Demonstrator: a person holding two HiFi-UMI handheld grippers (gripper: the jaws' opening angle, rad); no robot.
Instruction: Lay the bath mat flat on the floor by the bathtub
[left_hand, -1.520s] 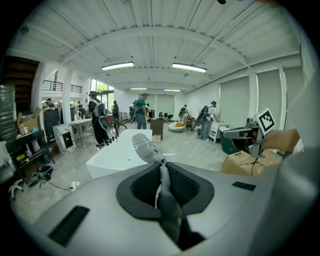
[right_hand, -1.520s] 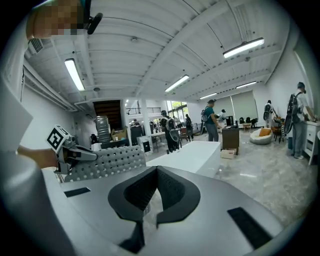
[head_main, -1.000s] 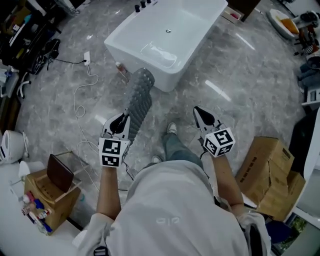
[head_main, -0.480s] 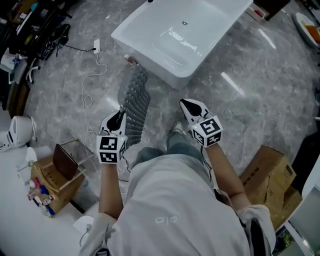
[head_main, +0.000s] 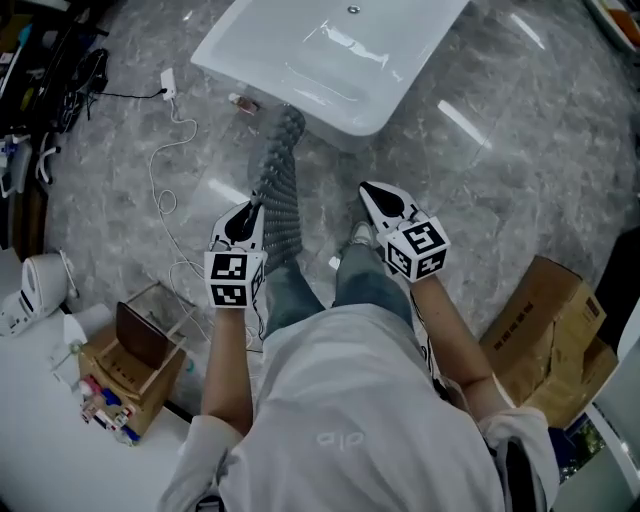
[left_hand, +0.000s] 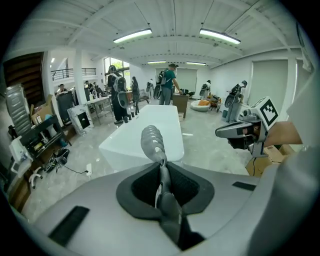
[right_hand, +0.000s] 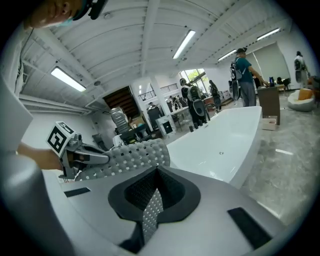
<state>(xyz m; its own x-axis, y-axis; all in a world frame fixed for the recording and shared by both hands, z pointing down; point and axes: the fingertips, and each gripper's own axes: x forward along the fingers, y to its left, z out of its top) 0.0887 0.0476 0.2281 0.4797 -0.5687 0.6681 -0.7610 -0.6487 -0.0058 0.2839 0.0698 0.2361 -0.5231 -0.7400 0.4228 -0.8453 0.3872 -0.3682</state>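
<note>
at the near left a wooden box (head_main: 130, 372) of small items sits at the edge of a white table (head_main: 40, 440), and a white cable (head_main: 160, 190) loops over the grey marble floor (head_main: 500, 170) just beyond it

right of the cable the left gripper (head_main: 247, 215) points away from the person and downward, its jaws pinched narrow on the near end of the mat (head_main: 278, 185); in the left gripper view the grey edge sits squeezed between the pads (left_hand: 161, 172) and the rest of the mat (left_hand: 151, 142) sticks out ahead in a narrow curled strip

the mat is grey with rows of holes; it runs from the left gripper toward the far side, its far end near the near corner of the tub (head_main: 330, 60), and it is not spread flat; whether that end touches the floor or tub cannot be told

the white tub stands at the far middle of the scene

right of the mat, past the person's legs, the right gripper (head_main: 378, 198) is apart from the mat with its jaws fully together on nothing, as the right gripper view shows (right_hand: 152, 197); that view has the mat (right_hand: 127, 157) and left gripper (right_hand: 87, 156) off to its left

a carton (head_main: 545, 325) stands at the near right
</note>
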